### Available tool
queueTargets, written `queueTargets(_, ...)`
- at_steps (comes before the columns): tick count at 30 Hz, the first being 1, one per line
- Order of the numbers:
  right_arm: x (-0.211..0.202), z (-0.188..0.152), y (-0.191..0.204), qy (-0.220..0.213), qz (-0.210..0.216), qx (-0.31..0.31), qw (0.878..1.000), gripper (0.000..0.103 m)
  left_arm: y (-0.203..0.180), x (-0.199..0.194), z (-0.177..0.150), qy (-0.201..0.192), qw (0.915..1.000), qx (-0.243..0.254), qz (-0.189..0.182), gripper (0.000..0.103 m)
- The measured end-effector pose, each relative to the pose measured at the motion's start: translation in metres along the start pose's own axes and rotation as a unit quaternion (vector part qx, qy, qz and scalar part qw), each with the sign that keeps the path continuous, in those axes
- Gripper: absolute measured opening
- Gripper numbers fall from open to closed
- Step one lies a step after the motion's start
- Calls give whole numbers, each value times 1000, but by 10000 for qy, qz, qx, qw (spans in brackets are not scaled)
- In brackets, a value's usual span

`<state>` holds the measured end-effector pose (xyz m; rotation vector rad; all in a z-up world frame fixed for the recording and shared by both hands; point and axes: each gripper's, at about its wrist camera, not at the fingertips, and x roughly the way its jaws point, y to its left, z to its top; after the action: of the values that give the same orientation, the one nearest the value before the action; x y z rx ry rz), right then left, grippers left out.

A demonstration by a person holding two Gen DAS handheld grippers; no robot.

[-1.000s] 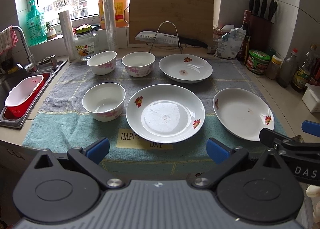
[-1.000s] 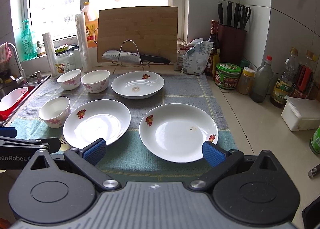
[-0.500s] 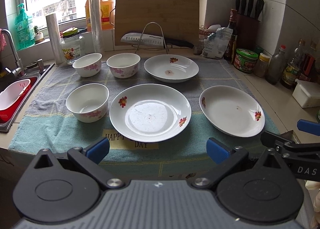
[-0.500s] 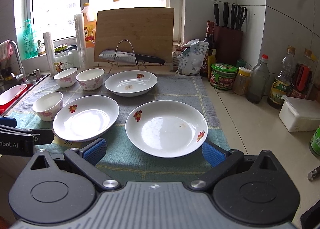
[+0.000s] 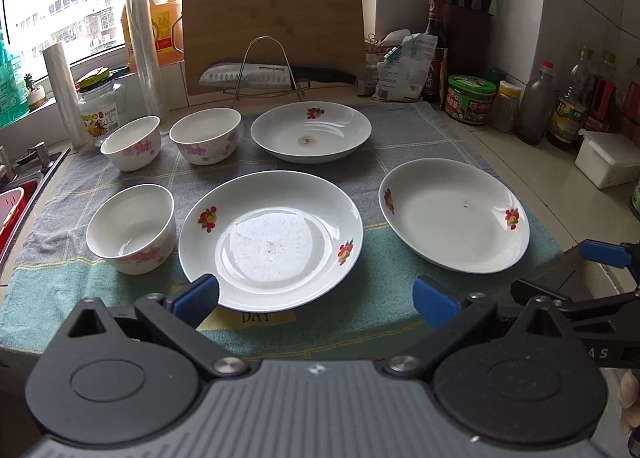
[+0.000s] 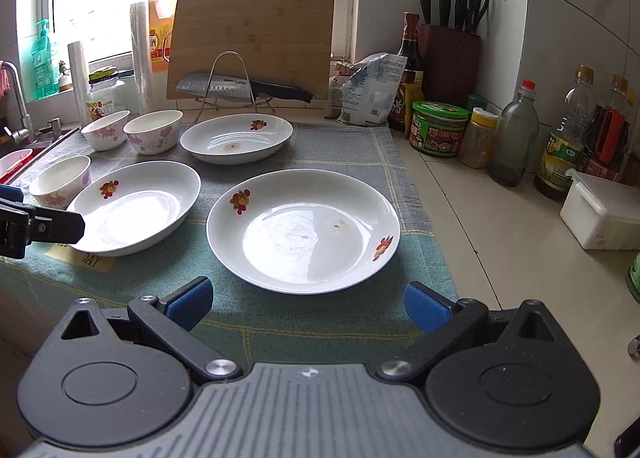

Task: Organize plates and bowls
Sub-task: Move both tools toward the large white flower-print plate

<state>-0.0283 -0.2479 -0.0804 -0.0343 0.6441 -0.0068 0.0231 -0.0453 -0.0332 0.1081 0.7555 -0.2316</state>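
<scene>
Three shallow white plates and three small white bowls, all with floral prints, lie on a grey-and-green checked towel (image 5: pixel 400 137) spread over the kitchen counter. The centre plate (image 5: pixel 271 240) carries red-and-yellow flower decals on its rim and a glossy, lightly scuffed well. The right plate (image 6: pixel 303 231) bears the same decals and a small brown speck near its middle. The rear plate (image 5: pixel 311 132) has one decal at its far rim and a brown stain in its well. The near bowl (image 5: pixel 132 227) stands just left of the centre plate, nearly touching it; the two rear bowls (image 5: pixel 131 142) (image 5: pixel 205 135) stand side by side left of the rear plate, with pink blossoms on their walls. The left gripper (image 5: pixel 316 296) is spread wide and holds nothing; its left blue pad overlaps the near rim of the centre plate in view, and whether they touch cannot be determined. The right gripper (image 6: pixel 308 302) is likewise wide open and empty, positioned just short of the near rim of the right plate, which lies centred between its fingers. A cutting board (image 6: pixel 252 39) leans on the wall behind a knife (image 6: pixel 240 87) on a wire rack.
</scene>
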Motion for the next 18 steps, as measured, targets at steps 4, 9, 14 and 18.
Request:
queueTargets(4, 22, -1, -3, 170, 17, 43, 9998, 103, 0, 15, 8, 71, 9998, 87, -137, 102)
queueTargets(9, 49, -6, -2, 410, -14, 69, 9991, 103, 3, 31, 17, 156, 9995, 155, -242, 102)
queueTargets(14, 72, -11, 2, 604, -58, 14, 9982, 103, 4, 47, 27, 246, 9988, 283, -322, 102)
queueTargets(18, 86, -9, 1, 671, -98, 13, 9977, 103, 4, 59, 36, 299, 9981, 362, -394, 102)
